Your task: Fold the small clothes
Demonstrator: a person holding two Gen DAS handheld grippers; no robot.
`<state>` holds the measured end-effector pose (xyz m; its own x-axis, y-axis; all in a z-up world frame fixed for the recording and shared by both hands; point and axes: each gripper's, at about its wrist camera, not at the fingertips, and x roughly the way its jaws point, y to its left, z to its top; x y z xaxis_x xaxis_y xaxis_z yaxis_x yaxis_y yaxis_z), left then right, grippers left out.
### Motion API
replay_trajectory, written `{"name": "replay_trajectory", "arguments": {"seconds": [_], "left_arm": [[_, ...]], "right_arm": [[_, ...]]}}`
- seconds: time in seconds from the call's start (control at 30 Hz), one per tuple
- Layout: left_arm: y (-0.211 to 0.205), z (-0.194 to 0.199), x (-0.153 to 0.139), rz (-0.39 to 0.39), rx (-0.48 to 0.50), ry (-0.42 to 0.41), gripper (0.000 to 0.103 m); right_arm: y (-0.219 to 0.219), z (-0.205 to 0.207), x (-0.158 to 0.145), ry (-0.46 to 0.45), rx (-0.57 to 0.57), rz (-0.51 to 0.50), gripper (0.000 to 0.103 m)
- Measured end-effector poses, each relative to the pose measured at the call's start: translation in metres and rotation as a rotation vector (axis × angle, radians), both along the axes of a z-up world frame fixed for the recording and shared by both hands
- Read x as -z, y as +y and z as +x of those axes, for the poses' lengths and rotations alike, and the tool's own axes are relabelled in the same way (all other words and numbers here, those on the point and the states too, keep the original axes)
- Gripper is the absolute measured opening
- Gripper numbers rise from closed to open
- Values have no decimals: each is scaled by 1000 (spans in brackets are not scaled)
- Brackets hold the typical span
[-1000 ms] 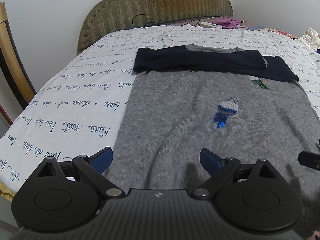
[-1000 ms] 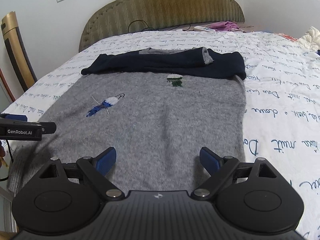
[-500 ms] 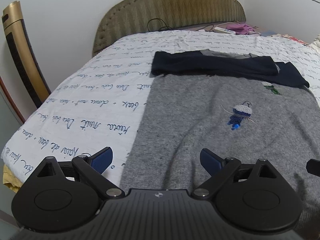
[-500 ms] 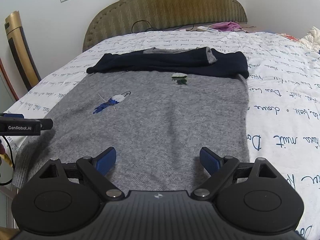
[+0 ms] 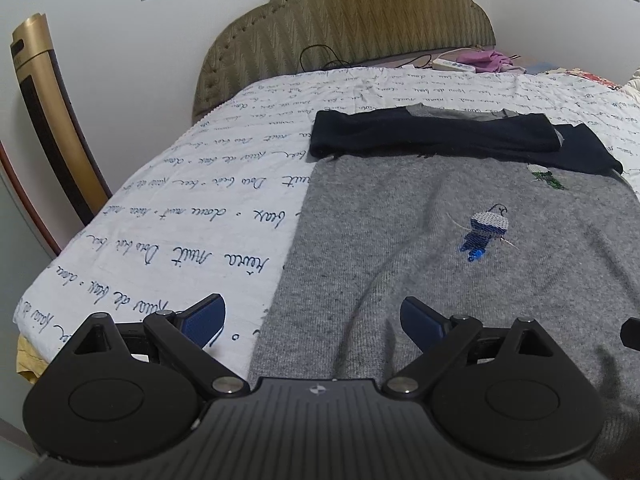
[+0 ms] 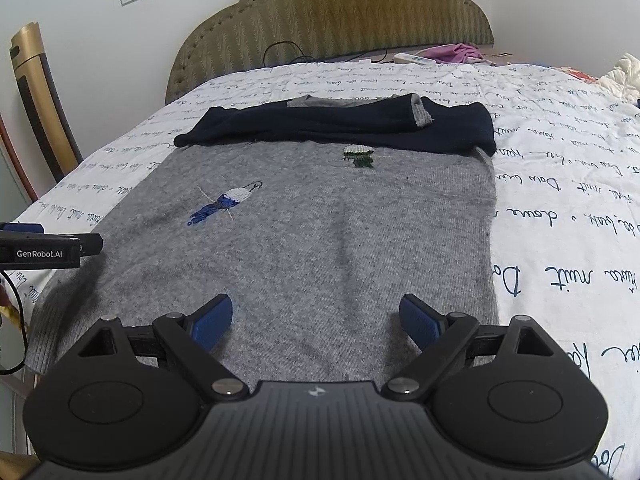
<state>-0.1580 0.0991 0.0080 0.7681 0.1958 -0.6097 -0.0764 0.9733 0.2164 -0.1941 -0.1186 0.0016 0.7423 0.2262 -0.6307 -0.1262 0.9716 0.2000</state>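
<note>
A grey sweater (image 5: 460, 264) lies spread flat on the bed (image 5: 192, 216), its hem nearest the cameras and its dark navy sleeves (image 5: 436, 140) folded across the chest at the far end. That puts the work, by my reading, between folds: sleeves are in, the body is not yet doubled over.

The left tongs (image 5: 312, 318) hover over the sweater's near left edge, jaws wide apart and holding nothing; one blue pad (image 5: 204, 316) sits above the printed sheet, the other above the grey knit, so the garment's side edge runs between them. The right tongs (image 6: 316, 320) hang over the near right part of the hem, jaws equally wide and empty, both pads above the knit (the left tool's side can be seen at the far left of the right wrist view, near the sweater's other corner).

The next move probably calls for each pair to drop onto its own hem corner, pinch through both layers of knit, and carry the hem up toward the sleeves together. The right tongs look to sit inboard of their corner, so a small shift outward first seems wise.
</note>
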Motion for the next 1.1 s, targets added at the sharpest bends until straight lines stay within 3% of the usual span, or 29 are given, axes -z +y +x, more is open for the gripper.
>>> {"name": "replay_trajectory", "arguments": {"seconds": [1.1], "left_arm": [[-4, -4, 0, 31, -2, -13, 97]], "right_arm": [[-5, -6, 0, -3, 7, 1, 91]]}}
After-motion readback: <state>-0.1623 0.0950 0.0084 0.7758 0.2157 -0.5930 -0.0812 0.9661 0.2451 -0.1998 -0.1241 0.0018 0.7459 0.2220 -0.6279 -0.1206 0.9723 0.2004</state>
